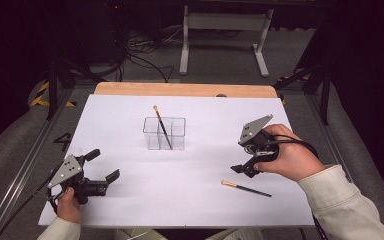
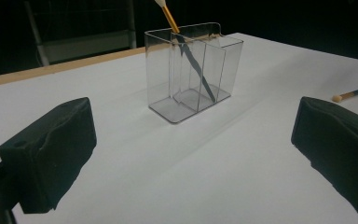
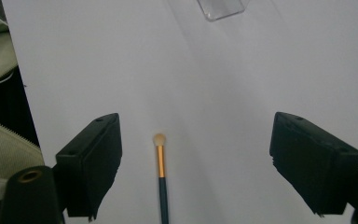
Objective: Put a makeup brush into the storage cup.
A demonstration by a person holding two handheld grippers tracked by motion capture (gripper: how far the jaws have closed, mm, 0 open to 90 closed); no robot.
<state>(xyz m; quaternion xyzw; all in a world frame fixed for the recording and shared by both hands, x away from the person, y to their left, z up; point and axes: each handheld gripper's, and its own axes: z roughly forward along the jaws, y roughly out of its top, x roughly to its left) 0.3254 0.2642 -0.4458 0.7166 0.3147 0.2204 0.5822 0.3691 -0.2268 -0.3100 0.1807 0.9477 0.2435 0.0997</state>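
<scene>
Brush [image 3: 161, 179] lying near holder [image 1: 164, 133]; right tool [image 1: 246, 167] hovering wide open, empty, needing centring over handle before closing; left tool [image 1: 106, 165] open, idle.

A white sheet [image 1: 130, 125] is covering the wooden desk [image 1: 180, 89]. Beyond it, a white metal frame [image 1: 225, 30] is standing on grey floor [image 1: 220, 70], cables [image 1: 145, 55] trailing into darkness.

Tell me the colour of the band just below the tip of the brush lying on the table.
Orange-gold, on the brush between its pale tip and dark handle; clearest in the right gripper view.
</scene>
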